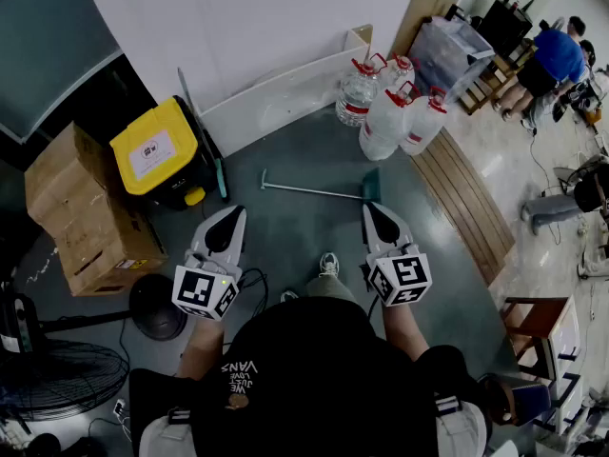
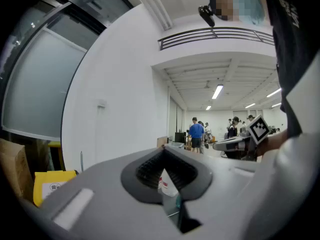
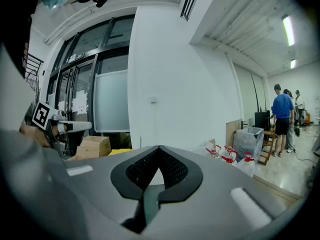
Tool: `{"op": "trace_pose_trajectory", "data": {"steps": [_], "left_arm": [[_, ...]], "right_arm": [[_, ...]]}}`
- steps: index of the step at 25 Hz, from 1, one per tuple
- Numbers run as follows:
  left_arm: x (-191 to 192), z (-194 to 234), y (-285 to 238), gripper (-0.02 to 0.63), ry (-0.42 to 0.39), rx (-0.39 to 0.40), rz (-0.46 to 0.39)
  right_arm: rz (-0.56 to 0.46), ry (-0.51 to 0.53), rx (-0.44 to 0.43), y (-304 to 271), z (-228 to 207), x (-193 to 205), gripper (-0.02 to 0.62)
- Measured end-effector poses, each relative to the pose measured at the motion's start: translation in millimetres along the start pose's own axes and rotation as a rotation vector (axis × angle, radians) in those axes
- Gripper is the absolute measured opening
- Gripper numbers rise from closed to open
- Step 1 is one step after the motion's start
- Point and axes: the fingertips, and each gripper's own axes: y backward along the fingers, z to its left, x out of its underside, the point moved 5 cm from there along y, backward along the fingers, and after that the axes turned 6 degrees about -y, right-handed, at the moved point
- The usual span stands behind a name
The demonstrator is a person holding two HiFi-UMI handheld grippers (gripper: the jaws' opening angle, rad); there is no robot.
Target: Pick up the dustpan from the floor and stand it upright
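While the dustpan (image 1: 314, 191) lies flat on the floor (image 1: 285, 241) ahead of and between the two tips, the left gripper (image 1: 232, 214) and right gripper (image 1: 372, 209) are held pinched closed and empty; jaws are best opened before its thin handle (image 1: 290, 188) is approached.

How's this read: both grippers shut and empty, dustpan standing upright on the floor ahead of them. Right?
Not quite. The dustpan lies flat on the floor, its handle running toward the picture's left, as the head view shows. The left gripper and right gripper are shut and empty, as said.
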Motion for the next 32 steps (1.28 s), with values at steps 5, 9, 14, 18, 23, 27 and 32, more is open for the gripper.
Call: {"op": "trace_pose_trajectory", "data": {"steps": [5, 9, 14, 18, 23, 27, 32], "left_arm": [[1, -3, -2, 0.051, 0.02, 0.012, 0.006], [5, -6, -8, 0.051, 0.032, 0.007, 0.011], [7, -2, -27, 0.052, 0.047, -0.035, 0.008], [16, -1, -58, 0.052, 0.065, -0.051, 0.026], [19, -4, -118, 0.052, 0.058, -0.069, 0.047], [23, -7, -169, 0.052, 0.067, -0.095, 0.057], [29, -8, -220, 0.052, 0.06, -0.14, 0.076]], "right_arm": [[-0.008, -0.003, 0.001, 3, -1, 0, 0.0], [-0.025, -0.016, -0.017, 1, -6, 0, 0.002], [-0.039, -0.002, -0.034, -14, -26, -4, 0.002], [-0.028, 0.001, -0.065, -39, -51, -5, 0.002], [-0.011, 0.005, -0.115, -78, -93, -19, 0.002], [0.013, 0.017, -0.162, -109, -131, -27, 0.002], [0.035, 0.017, -0.233, -142, -168, -31, 0.002]]}}
